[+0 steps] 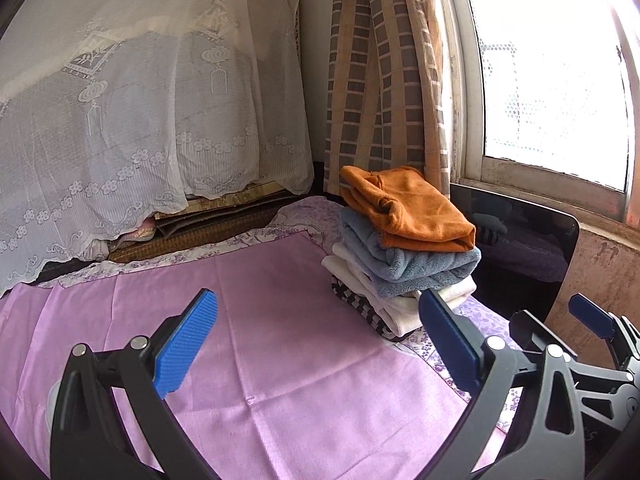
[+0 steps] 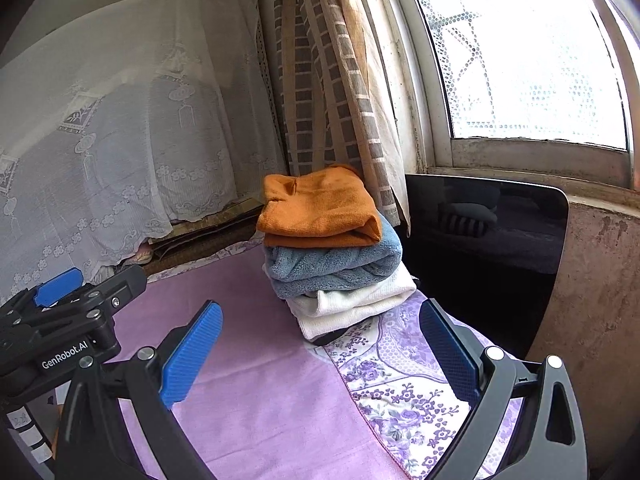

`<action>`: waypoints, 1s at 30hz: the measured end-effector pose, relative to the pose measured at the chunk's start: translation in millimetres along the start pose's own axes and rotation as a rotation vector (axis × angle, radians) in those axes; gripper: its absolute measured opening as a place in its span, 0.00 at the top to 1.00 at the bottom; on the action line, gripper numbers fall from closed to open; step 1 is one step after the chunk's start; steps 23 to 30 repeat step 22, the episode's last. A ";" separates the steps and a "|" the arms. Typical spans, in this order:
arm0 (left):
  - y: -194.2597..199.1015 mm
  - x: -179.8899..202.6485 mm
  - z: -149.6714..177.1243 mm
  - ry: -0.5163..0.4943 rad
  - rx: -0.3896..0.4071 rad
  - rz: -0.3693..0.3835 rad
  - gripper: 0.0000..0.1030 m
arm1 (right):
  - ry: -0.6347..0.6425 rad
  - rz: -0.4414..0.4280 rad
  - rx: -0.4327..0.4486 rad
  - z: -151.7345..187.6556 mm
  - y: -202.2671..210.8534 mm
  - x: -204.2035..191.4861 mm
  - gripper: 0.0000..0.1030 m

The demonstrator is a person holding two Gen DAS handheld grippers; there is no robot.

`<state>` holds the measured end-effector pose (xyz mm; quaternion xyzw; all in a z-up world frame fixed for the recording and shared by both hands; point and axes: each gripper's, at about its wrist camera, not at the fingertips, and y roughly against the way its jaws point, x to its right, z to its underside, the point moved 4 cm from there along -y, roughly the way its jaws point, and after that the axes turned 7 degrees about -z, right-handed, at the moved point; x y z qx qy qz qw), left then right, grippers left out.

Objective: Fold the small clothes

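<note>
The left gripper (image 1: 318,340) hung with its blue pads spread wide, nothing between them, only the pink cloth (image 1: 248,344) under the fingers. Ahead of its right finger sat the folded stack (image 1: 404,248), orange piece (image 1: 408,208) on top. The right gripper (image 2: 320,348) gaped wide too, empty, the stack just beyond its fingertips.

A bed (image 2: 404,400) under a purple floral-print sheet carries a plain pink cloth (image 1: 256,320) spread flat across its middle, creased from folding. At the far right edge of that cloth stands a stack of folded clothes (image 1: 400,252) — checked piece at the bottom, white next, blue fleece above, orange on top — close beside a dark glossy panel (image 2: 488,248) under the window.
</note>
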<state>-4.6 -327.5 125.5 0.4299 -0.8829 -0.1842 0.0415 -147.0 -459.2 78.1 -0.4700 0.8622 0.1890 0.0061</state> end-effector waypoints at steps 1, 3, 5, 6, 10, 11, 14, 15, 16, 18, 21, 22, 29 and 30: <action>-0.1 0.5 0.8 -0.002 0.001 0.004 0.05 | 0.000 0.001 0.000 0.2 0.0 0.8 0.04; -0.5 1.7 2.2 -0.008 0.003 0.012 0.05 | -0.003 0.003 -0.001 1.3 1.4 2.0 0.04; -1.5 3.7 3.5 -0.010 -0.001 0.017 0.05 | -0.003 0.004 -0.001 1.6 1.8 3.0 0.04; -1.7 4.2 4.0 -0.009 -0.001 0.022 0.05 | -0.003 0.004 -0.001 1.6 2.1 3.2 0.04; 0.7 5.8 4.9 -0.011 0.009 0.024 0.05 | 0.000 0.005 0.003 1.4 3.1 4.1 0.04; 2.1 6.3 4.8 -0.014 0.017 0.019 0.05 | 0.001 0.006 0.004 1.2 3.3 4.4 0.04; 4.5 7.4 4.1 -0.023 0.024 0.013 0.05 | -0.002 0.008 0.007 0.7 4.6 6.0 0.04; 4.1 7.5 3.6 -0.023 0.018 0.021 0.05 | -0.006 0.010 0.008 0.8 6.1 6.0 0.04; 2.6 7.7 3.5 -0.021 0.003 0.029 0.05 | -0.007 0.012 0.009 0.7 6.7 6.2 0.04; -0.2 5.9 4.4 0.006 -0.024 0.044 0.05 | -0.003 0.013 0.010 0.0 5.9 5.9 0.04; -2.0 7.2 5.6 -0.002 -0.026 0.038 0.05 | 0.000 0.012 0.009 0.6 6.6 5.1 0.04; -1.8 7.6 5.8 -0.004 -0.023 0.032 0.05 | 0.001 0.012 0.009 1.1 6.8 4.5 0.04; -1.8 7.6 5.8 -0.004 -0.023 0.032 0.05 | 0.001 0.012 0.009 1.1 6.8 4.5 0.04; -1.8 7.6 5.8 -0.004 -0.023 0.032 0.05 | 0.001 0.012 0.009 1.1 6.8 4.5 0.04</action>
